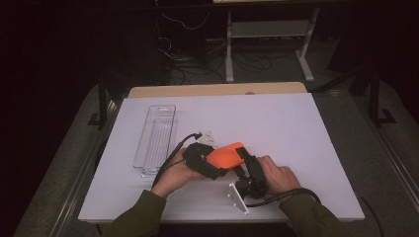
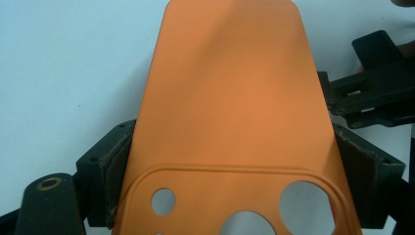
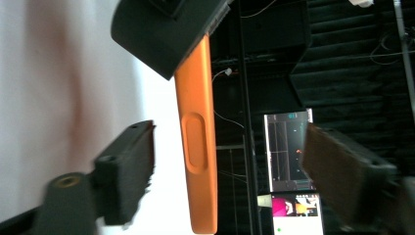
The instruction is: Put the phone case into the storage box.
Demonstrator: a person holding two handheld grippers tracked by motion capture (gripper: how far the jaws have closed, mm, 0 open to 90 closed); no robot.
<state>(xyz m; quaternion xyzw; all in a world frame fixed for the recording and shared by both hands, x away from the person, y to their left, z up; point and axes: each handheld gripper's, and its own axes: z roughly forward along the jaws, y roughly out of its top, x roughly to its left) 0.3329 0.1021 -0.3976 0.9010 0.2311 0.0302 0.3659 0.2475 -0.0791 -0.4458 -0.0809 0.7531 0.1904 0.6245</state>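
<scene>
Though seemingly unpinched, case (image 3: 198, 147) edge between pads (image 3: 139, 166).

1. The orange phone case (image 2: 230, 98) runs off the frame at 6 o'clock in the left gripper view.
2. In the right gripper view, the right hand-held gripper (image 3: 230, 181) is blurred.

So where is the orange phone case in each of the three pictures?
High view: orange phone case at centre, between the two hands.
Left gripper view: down the middle, clamped at both edges, camera holes lowest.
Right gripper view: edge-on, upright between the open jaws.
Shared landmark: the white table.
</scene>
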